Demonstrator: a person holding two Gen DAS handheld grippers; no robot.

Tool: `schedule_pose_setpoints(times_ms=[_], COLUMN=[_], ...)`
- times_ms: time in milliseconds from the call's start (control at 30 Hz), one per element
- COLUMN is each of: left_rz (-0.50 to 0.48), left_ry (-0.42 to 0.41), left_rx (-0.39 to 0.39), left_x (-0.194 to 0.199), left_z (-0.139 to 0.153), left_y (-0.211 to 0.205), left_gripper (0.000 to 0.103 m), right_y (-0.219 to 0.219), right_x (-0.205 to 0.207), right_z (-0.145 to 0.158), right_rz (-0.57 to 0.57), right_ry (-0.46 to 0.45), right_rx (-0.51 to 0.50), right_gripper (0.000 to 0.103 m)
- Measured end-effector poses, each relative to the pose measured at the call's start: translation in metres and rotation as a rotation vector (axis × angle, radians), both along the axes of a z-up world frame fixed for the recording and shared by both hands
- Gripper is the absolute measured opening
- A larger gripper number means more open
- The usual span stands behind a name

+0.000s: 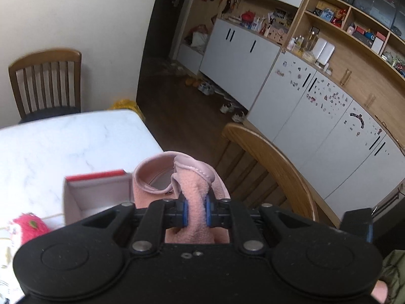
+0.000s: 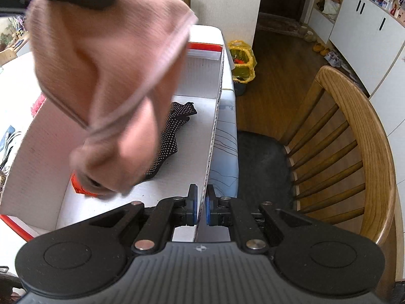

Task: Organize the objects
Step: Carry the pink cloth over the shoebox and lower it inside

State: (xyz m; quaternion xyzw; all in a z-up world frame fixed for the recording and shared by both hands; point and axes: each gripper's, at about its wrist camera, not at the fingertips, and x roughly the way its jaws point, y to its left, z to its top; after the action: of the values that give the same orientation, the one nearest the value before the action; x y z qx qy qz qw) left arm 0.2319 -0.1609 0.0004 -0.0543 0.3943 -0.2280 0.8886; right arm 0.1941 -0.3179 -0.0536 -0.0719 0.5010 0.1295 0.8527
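Two views: left wrist first, then right wrist.
Left wrist, left claw [image 1: 196, 211]: clamped on a soft pink fleece garment [image 1: 195, 187], the blue pads pressing a bunched fold from both sides.
Left wrist, garment: it rose ahead of the claw, its stitched hem curling open towards the camera.
Left wrist, box: a white cardboard box with a red edge [image 1: 96, 192] sat just left of the garment on the white marble-patterned desk [image 1: 63, 141].
Left wrist, desk extras: a fuzzy bright pink toy [image 1: 30, 225] lay near the lower left edge.
Left wrist, room: a curved wooden chair [image 1: 273, 167] stood right of the desk and a slatted wooden chair [image 1: 45, 83] behind it.
Right wrist, right claw [image 2: 201, 204]: pinched together on the right-hand cardboard wall of the box [image 2: 215, 126].
Right wrist, garment [image 2: 108, 76]: blurred, hanging over the open box from the left claw at the top left.
Right wrist, box contents: a black fabric piece with small white dots [image 2: 174, 131] lay on the floor of the box, and an orange-red item [image 2: 81, 185] showed beneath the garment's lower end.
Right wrist, room: the curved wooden chair [image 2: 354, 131] stood beside the desk, and a yellow bag [image 2: 241, 58] sat on the floor beyond.
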Motion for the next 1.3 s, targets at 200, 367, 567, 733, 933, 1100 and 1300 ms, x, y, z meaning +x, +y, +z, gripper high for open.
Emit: schedule_pose_setpoints(times_ms=[200, 367, 567, 733, 933, 1100, 1300], left_rz=[0.006, -0.011, -0.02, -0.019, -0.025, -0.026, -0.033], left_ry=[0.041, 0.093, 0.147, 0.181, 0.218, 0.232, 0.224], left_rx=[0.06, 0.106, 0.159, 0.194, 0.23, 0.234, 0.235], left_x=[0.013, 0.02, 0.029, 0.033, 0.036, 0.035, 0.029], left_z=[-0.036, -0.06, -0.081, -0.095, -0.105, -0.108, -0.107], left_y=[-0.007, -0.01, -0.014, -0.017, -0.016, -0.012, -0.008], left_gripper=[0.01, 0.01, 0.01, 0.01, 0.011, 0.016, 0.026], right_y=[-0.001, -0.001, -0.001, -0.002, -0.001, -0.002, -0.002], right_x=[0.0, 0.0, 0.001, 0.001, 0.001, 0.001, 0.0], right_z=[0.0, 0.0, 0.0, 0.0, 0.0, -0.001, -0.001], right_rz=[-0.004, -0.001, -0.002, -0.002, -0.002, -0.002, -0.002], right_ry=[-0.001, 0.001, 0.005, 0.006, 0.008, 0.011, 0.011], right_rx=[0.007, 0.005, 0.01, 0.011, 0.008, 0.01, 0.009], right_gripper=[0.006, 0.006, 0.006, 0.006, 0.006, 0.006, 0.006])
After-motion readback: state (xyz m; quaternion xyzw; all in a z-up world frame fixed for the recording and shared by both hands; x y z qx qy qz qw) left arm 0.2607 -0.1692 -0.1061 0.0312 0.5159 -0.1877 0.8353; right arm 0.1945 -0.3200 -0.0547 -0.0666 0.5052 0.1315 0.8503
